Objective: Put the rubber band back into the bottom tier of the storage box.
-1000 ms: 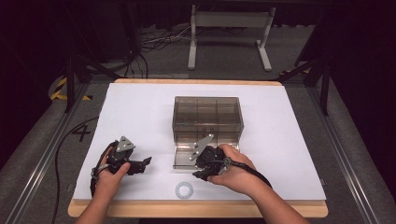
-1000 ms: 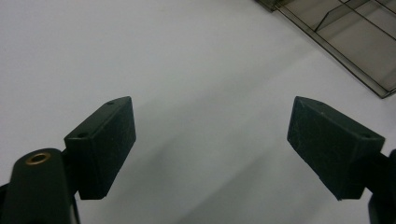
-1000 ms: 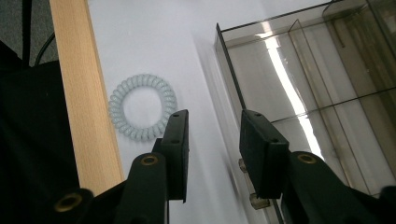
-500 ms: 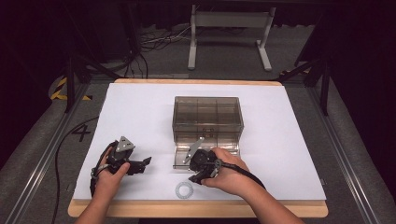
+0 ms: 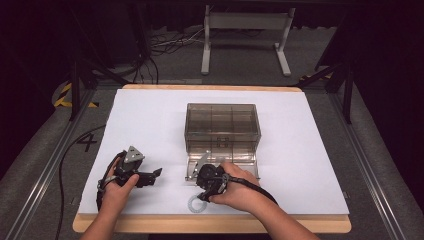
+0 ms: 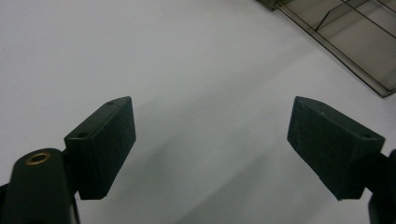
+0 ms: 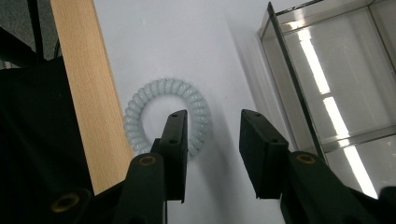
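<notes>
**Right claw lowers over the coiled hair tie**

Nearest the person, a pale spiral hair tie lies flat on the white sheet close to the bench's wooden front edge. Since a second ago the right claw has swung from the box's drawer back toward that edge and sunk low over the ring, which reads as the start of a pick-up. Its jaws stand partly apart with nothing between the pads; in the right gripper view one jaw hangs over the ring's rim and the other over bare sheet beside it, so the coil is not yet straddled cleanly. The high view gives only a faint loop half hidden by the hand.

The left claw rests to the left, jaws wide apart and empty; its place has not changed.

Farther back sits the smoky clear compartment box, its low drawer pulled out toward the person, seemingly the tie's destination.
</notes>
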`<state>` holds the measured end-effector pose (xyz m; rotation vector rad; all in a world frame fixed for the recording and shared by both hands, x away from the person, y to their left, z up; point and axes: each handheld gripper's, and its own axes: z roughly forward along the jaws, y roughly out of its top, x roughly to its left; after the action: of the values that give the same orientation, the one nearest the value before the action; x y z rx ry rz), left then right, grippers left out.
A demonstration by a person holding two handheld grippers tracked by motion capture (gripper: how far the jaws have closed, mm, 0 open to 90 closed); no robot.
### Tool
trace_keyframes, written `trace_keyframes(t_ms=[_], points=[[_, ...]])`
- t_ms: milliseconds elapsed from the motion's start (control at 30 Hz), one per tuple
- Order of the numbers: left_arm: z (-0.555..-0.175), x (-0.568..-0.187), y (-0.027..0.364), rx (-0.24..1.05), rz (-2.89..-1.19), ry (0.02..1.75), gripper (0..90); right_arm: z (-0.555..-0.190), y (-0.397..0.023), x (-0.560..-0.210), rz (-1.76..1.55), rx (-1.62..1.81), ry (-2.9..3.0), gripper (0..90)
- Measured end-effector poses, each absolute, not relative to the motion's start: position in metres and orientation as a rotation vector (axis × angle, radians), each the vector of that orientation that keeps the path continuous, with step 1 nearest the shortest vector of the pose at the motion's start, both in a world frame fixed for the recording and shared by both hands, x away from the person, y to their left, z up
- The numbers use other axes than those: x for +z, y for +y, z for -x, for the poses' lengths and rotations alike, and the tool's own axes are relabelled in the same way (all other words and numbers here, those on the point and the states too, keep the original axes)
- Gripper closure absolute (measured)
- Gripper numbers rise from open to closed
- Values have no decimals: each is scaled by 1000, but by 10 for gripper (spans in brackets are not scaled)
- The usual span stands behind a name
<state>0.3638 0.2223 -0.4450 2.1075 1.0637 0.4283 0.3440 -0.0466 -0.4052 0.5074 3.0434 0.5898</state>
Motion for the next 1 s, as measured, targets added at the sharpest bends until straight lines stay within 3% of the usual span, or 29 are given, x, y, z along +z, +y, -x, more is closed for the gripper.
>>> trace_keyframes(t_ms=[400,1000], points=[[-364,-445,222,425,-2115,1059,162,-342,-37,-414,-496,509,3057,670],[-363,-445,221,418,-2118,1049,161,-340,-31,-415,-488,402,3032,828]])
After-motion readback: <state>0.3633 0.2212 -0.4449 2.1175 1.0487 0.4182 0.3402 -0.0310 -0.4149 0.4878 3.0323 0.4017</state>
